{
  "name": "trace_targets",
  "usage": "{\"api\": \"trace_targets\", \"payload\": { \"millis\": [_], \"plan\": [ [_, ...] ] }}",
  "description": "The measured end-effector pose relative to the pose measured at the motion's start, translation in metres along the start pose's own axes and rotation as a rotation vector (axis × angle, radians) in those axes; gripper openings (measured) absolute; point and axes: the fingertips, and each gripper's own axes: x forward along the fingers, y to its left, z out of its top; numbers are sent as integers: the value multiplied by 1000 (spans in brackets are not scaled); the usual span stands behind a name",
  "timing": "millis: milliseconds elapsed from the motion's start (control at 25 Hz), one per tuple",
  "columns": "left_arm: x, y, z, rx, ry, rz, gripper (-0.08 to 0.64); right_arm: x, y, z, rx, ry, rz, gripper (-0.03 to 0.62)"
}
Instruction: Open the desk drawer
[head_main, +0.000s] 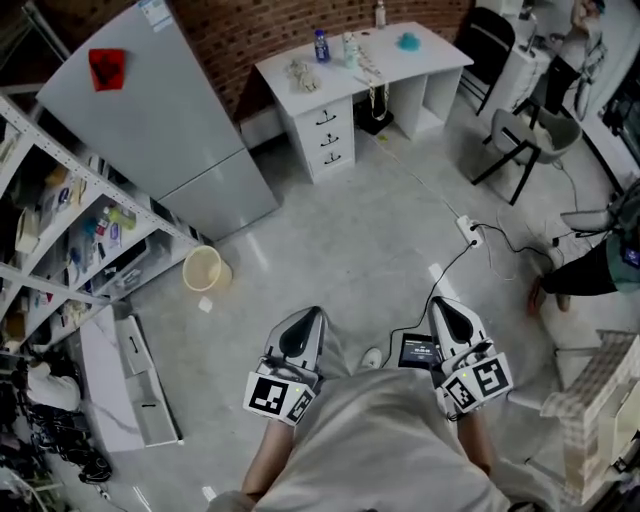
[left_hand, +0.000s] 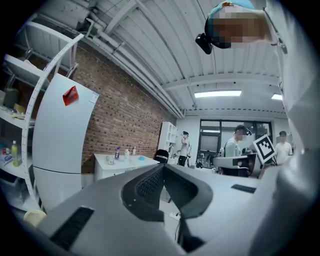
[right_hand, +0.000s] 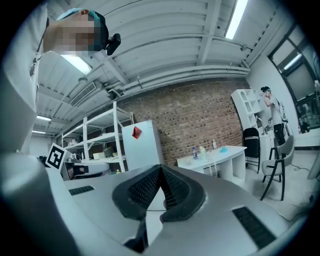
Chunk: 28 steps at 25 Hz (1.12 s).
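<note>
Desk drawers (head_main: 331, 137) all closed, contents unseen; blue bottle (head_main: 321, 45) on desktop (head_main: 432, 55).

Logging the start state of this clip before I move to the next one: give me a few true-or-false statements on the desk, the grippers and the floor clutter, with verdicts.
1. All three drawers of the white desk are closed. True.
2. The left gripper is clamped on a drawer handle. False: its jaws are together on nothing, and it is held close to the person's body, far from the desk.
3. The right gripper has its jaws together with nothing between them. True.
4. The yellow bucket stands on the desk. False: it stands on the floor, near the fridge.
</note>
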Motion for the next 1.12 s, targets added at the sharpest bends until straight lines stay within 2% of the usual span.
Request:
{"api": "trace_targets", "payload": {
  "millis": [240,440,680,880,1120],
  "plan": [
    [-14,-4,2,-6,-29,59,6,0,9,5,-27,-7,61,26],
    [-4,-2,-2,6,-7,49,6,10,11,11,-55,-9,70,26],
    [17,-3,-3,67,3,24,6,23,0,-1,-5,34,51,26],
    [37,26,-16,43,47,25,6,59,-10,-5,-3,55,32,26],
    [91,67,-13,39,63,-32,6,109,-29,-2,17,100,4,26]
  ]
}}
